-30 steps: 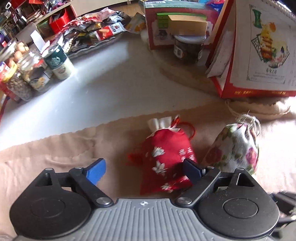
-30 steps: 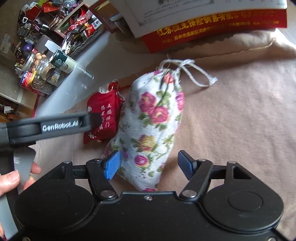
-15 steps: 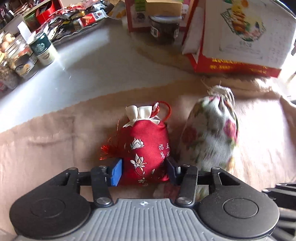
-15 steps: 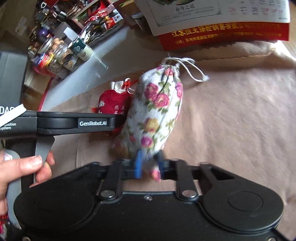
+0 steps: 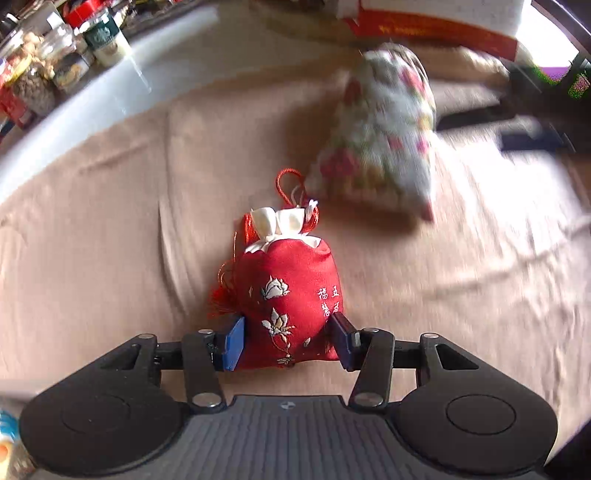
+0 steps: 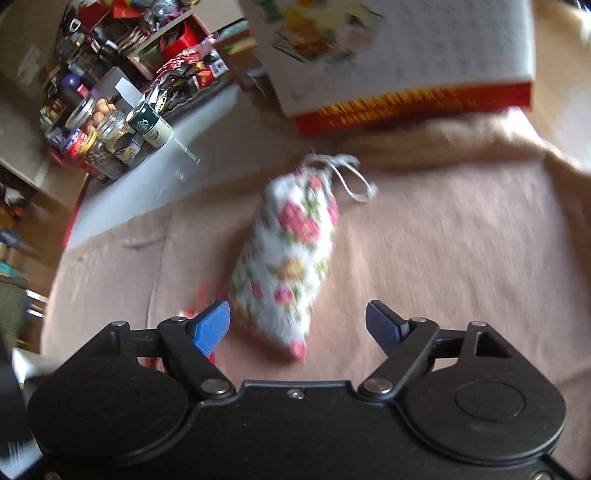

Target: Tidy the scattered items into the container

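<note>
Clamped on the red pouch, the left gripper has both blue pads pressed against the pouch's lower sides, seen from the left wrist. That pouch, embroidered with white flowers and tied at a white neck with a red cord, lies on a beige cloth that covers the near part of the table. Beyond the red pouch and to its right sits the floral pouch, blurred, apart from it. Past the cloth's far edge a bare pale tabletop shows, with a row of jars standing well to the left of the pouches. A red-edged box stands behind the floral pouch.

From the right wrist, the right gripper has its jaws opening, spread wide, and the floral pouch's bottom corner lies between them, touched by neither pad. The pouch lies on the beige cloth, its white drawstring looped at the far end. Just left of its lower end a bit of red shows, too blurred to make out. Behind it stands the red-edged box. Far left of the pouch are jars on the pale tabletop, and cluttered shelves beyond.
</note>
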`<control>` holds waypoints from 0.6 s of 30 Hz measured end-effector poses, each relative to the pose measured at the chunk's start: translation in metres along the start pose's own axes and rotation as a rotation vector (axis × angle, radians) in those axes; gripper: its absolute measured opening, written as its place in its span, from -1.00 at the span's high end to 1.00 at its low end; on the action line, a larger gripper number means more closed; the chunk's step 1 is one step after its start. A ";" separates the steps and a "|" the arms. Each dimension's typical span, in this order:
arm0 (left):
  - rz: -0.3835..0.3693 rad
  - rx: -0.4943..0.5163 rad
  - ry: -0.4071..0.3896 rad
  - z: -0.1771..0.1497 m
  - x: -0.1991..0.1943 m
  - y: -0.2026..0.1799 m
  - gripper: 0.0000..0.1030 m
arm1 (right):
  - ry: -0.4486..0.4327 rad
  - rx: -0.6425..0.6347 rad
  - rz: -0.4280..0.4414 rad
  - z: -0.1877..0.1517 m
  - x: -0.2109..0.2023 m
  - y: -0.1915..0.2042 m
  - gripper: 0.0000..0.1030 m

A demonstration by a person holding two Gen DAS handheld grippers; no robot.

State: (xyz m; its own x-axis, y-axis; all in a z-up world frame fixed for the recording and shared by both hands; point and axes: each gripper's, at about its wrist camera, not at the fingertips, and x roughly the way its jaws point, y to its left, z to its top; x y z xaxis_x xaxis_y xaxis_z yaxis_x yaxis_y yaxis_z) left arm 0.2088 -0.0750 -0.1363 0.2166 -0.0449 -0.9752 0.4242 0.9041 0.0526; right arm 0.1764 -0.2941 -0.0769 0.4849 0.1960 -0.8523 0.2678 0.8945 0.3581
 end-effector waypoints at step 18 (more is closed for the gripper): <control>-0.009 -0.033 -0.008 -0.022 -0.002 -0.007 -0.66 | 0.022 -0.109 -0.020 -0.006 -0.010 0.006 0.39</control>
State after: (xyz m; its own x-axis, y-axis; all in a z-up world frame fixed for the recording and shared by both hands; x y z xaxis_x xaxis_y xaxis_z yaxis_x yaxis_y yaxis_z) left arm 0.1859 -0.0723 -0.1396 0.2199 -0.0564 -0.9739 0.3967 0.9172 0.0364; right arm 0.1679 -0.2881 -0.0683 0.4619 0.1858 -0.8673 0.1843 0.9364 0.2988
